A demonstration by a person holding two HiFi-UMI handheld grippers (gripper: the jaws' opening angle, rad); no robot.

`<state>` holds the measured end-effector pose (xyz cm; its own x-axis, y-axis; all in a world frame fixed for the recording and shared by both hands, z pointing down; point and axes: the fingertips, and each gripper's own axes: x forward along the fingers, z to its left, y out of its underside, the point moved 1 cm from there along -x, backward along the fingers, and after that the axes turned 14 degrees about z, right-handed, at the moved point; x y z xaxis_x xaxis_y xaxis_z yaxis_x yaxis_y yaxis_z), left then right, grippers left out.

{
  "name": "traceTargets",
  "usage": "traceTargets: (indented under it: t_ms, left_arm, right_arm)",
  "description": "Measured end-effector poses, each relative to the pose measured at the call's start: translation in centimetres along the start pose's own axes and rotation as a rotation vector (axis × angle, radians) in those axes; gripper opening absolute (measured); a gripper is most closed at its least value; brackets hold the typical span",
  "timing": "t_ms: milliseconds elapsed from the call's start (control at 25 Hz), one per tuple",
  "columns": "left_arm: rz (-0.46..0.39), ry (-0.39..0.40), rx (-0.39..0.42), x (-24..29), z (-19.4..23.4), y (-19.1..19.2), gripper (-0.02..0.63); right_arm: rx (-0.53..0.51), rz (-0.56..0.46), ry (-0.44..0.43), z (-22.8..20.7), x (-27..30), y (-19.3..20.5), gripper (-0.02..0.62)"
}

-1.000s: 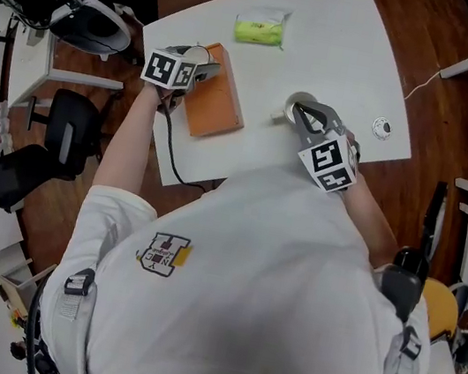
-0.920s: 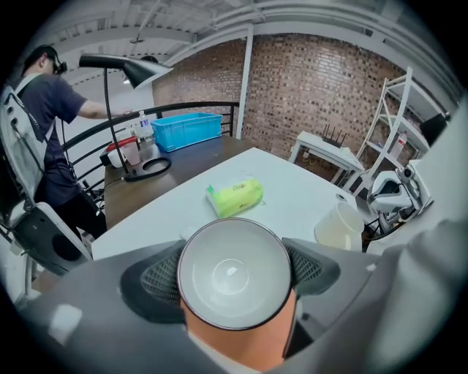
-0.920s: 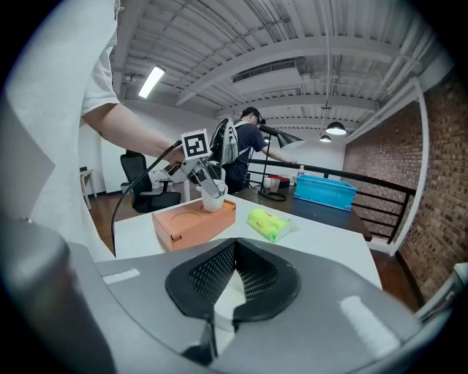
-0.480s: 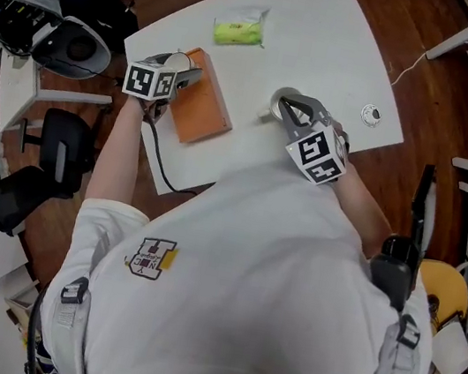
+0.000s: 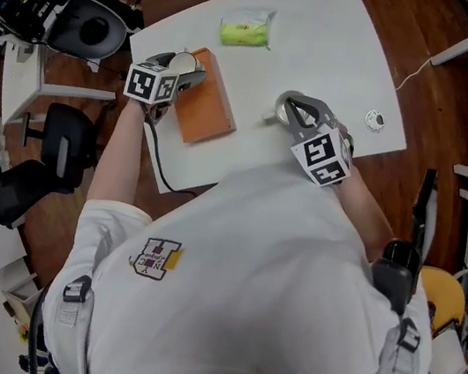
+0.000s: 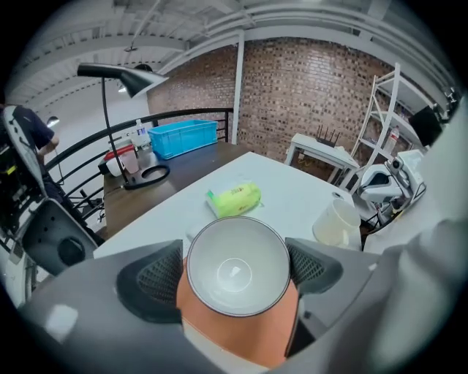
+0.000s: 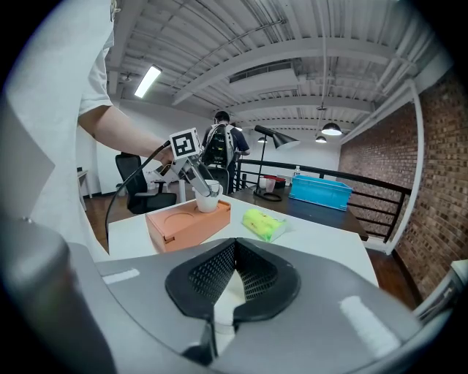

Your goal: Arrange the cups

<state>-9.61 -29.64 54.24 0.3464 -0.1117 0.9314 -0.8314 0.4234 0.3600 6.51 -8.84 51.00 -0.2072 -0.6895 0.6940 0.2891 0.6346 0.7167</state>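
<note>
A white cup (image 6: 238, 269) stands upright on the far end of an orange tray (image 5: 214, 108), looking empty. My left gripper (image 5: 180, 68) straddles it. Its jaws have just been opening, and the pads (image 6: 152, 281) stand beside the cup's rim without pressing. A second white cup (image 5: 281, 108) sits on the white table (image 5: 330, 46) to the right of the tray. My right gripper (image 7: 232, 274) is shut on its wall, and only a white sliver shows between the jaws. An empty round recess (image 7: 174, 217) lies in the tray's near half.
A green packet (image 5: 246, 28) lies further back on the table. A small round object (image 5: 375, 120) sits near the right edge. A black cable (image 5: 165, 148) trails from my left hand. Office chairs stand to the left, and a blue crate (image 6: 183, 136) sits on a dark table beyond.
The head camera's framing has shifted a little. Both grippers and both cups keep their places on the table.
</note>
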Motion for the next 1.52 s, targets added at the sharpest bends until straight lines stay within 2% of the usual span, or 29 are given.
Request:
traceTargets:
  t_ms: [200, 400, 480, 560, 640, 720, 800, 840, 960, 1200, 1520]
  left_arm:
    - [-0.100, -0.014, -0.058, -3.4, 0.3, 0.0, 0.439]
    - [-0.277, 0.012, -0.228, -7.5, -0.1, 1.2, 0.415]
    - [-0.380, 0.060, -0.322, -8.9, -0.9, 1.6, 0.369]
    - [-0.476, 0.115, -0.427, -9.8, -2.0, 1.9, 0.287]
    - [-0.540, 0.146, -0.513, -10.1, -3.2, 2.4, 0.204]
    - [-0.574, 0.155, -0.566, -9.9, -4.6, 2.5, 0.121]
    - [-0.583, 0.166, -0.615, -9.2, -6.2, 2.9, 0.020]
    - [-0.582, 0.174, -0.634, -8.7, -7.1, 3.0, 0.000]
    - [-0.566, 0.220, -0.669, -7.1, -10.5, 3.2, 0.000]
    - [-0.518, 0.364, -0.782, -3.1, -18.0, 4.7, 0.000]
    - [-0.404, 0.464, -0.910, 2.7, -25.2, 8.0, 0.000]
  right_arm:
    - [-0.013, -0.003, -0.015, 0.1, -0.3, 0.0, 0.000]
    - [-0.045, -0.010, -0.054, 0.3, -0.5, 0.0, 0.000]
    - [-0.060, -0.009, -0.070, 0.4, -0.6, 0.1, 0.000]
    - [-0.077, -0.009, -0.084, 0.4, -0.8, 0.2, 0.000]
    - [-0.094, -0.009, -0.101, 0.4, -0.9, 0.1, 0.000]
    - [-0.112, -0.009, -0.120, 0.4, -1.1, 0.1, 0.000]
    - [-0.129, -0.006, -0.137, 0.2, -1.3, 0.3, 0.000]
    - [-0.136, -0.004, -0.147, 0.2, -1.4, 0.5, 0.000]
    - [-0.161, -0.003, -0.177, 0.0, -1.7, 0.9, 0.000]
    - [-0.210, -0.008, -0.275, 1.0, -2.2, 1.5, 0.000]
    - [-0.261, 0.000, -0.412, 3.2, -2.2, 2.8, 0.000]
